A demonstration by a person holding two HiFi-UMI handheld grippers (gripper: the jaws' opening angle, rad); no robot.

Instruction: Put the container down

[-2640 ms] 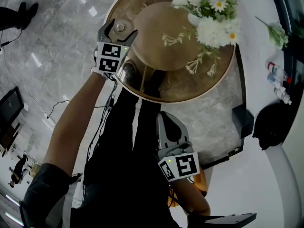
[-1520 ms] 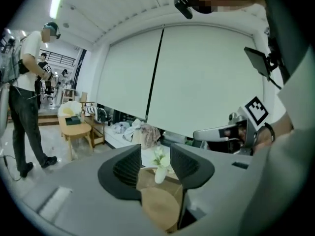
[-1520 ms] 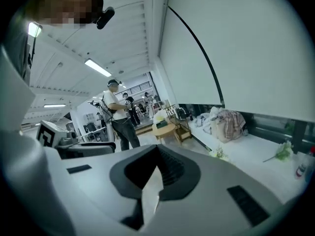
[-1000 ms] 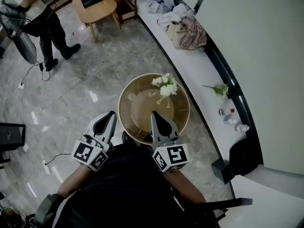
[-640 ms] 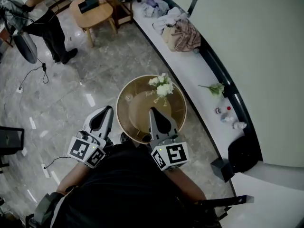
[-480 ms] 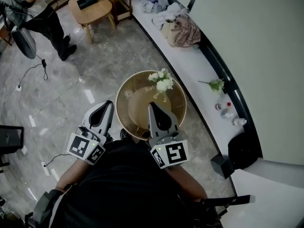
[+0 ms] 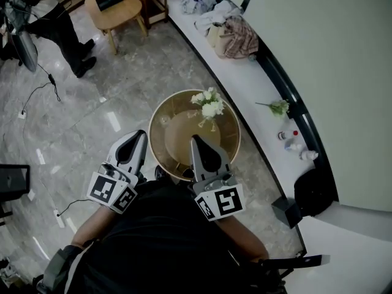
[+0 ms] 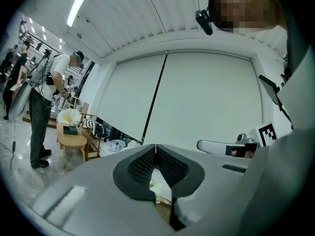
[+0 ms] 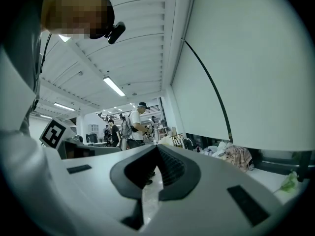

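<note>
The small round container (image 7: 163, 120) stands on the left part of the round gold table (image 7: 231, 141), far below me, and nothing touches it. White flowers (image 7: 207, 105) stand at the table's far side. My left gripper (image 7: 139, 134) is held up near my body, left of the table in the head view, shut and holding nothing. My right gripper (image 7: 195, 139) hangs over the table's near edge, also shut and holding nothing. In the left gripper view the left gripper (image 8: 156, 146) has its jaws meeting at the tips. The right gripper (image 9: 157, 146) looks the same in the right gripper view.
A curved white ledge (image 7: 257, 97) runs past the table with clothes (image 7: 231, 34), a flower sprig (image 7: 278, 108) and small bottles (image 7: 291, 142). A black box (image 7: 285, 212) sits on the floor at right. A wooden side table (image 7: 114, 8) and a standing person (image 7: 55, 26) are far left.
The view has pulled far up from the table, where the left gripper was at the container. Both grippers are now raised near my body; over the last second they barely shifted.
</note>
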